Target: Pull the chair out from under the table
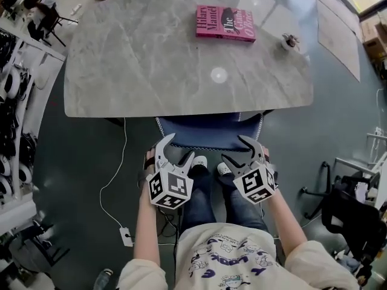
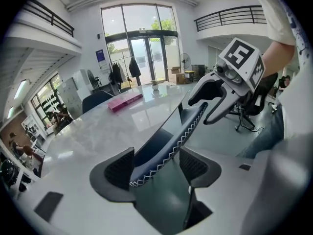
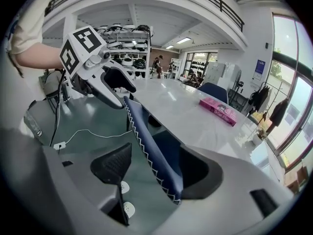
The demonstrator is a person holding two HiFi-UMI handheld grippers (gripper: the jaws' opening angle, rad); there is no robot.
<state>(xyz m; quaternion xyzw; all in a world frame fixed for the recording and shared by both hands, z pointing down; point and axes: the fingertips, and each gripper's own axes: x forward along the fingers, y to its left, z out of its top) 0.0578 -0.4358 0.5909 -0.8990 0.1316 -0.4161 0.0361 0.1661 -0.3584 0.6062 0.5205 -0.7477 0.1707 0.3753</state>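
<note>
A dark blue chair [image 1: 208,132] with white zigzag stitching is tucked under the grey marble table [image 1: 133,71]; only its backrest shows past the near table edge. My left gripper [image 1: 175,153] stands open at the backrest's left end. In the left gripper view the stitched top edge [image 2: 161,151] runs between the jaws of the left gripper [image 2: 157,166], close to the left pad, with a gap on the right. My right gripper [image 1: 242,151] is open at the right end. In the right gripper view the chair edge [image 3: 151,151] passes between the right gripper's [image 3: 154,168] jaws, nearer the right pad.
A pink book [image 1: 225,23] and a small object [image 1: 291,41] lie on the table's far side. A white cable with a plug block [image 1: 126,235] runs over the floor at left. Shelves line the left wall. A black office chair [image 1: 344,204] stands at right.
</note>
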